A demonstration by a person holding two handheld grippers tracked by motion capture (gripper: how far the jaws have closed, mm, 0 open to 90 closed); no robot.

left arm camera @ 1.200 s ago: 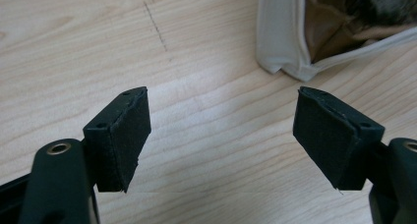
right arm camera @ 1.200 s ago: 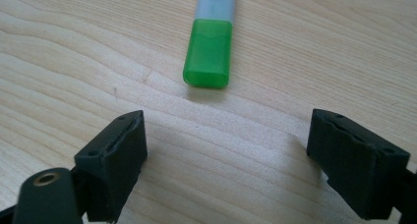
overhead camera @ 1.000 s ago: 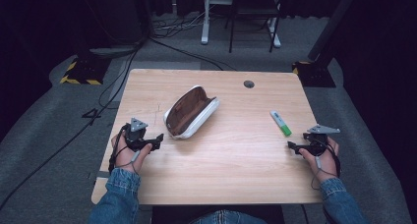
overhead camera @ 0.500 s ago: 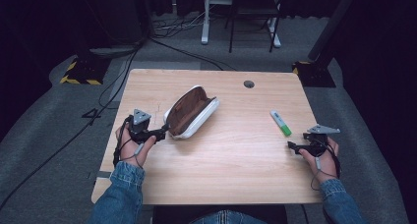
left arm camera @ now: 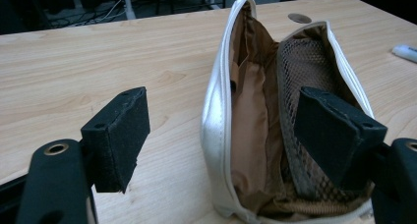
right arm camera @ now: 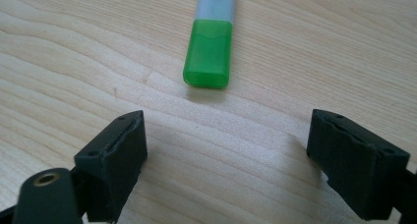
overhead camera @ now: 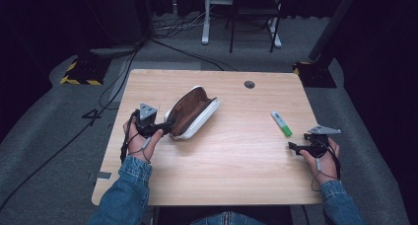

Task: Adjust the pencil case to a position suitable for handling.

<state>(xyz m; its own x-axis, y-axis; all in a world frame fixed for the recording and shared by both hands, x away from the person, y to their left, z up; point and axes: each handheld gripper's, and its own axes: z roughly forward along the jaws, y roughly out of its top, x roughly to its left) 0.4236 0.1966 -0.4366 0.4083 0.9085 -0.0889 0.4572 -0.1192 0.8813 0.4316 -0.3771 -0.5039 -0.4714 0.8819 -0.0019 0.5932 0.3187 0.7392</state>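
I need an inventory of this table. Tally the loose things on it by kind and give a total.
Pouch, white outside, brown lining, lying open: 1
Highlighter, green cap: 1
Total: 2

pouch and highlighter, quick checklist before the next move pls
1. Pouch mouth open, lining showing: ok.
2. Left tongs open wide, straddling the pouch's near wall with one pad inside: ok.
3. Left pads pressing on that wall: not ok, gap on both sides.
4. Highlighter lying free on the table, cap on: ok.
5. Right tongs open, lined up short of the cap: ok.
6. Nothing between highlighter and pouch: ok.
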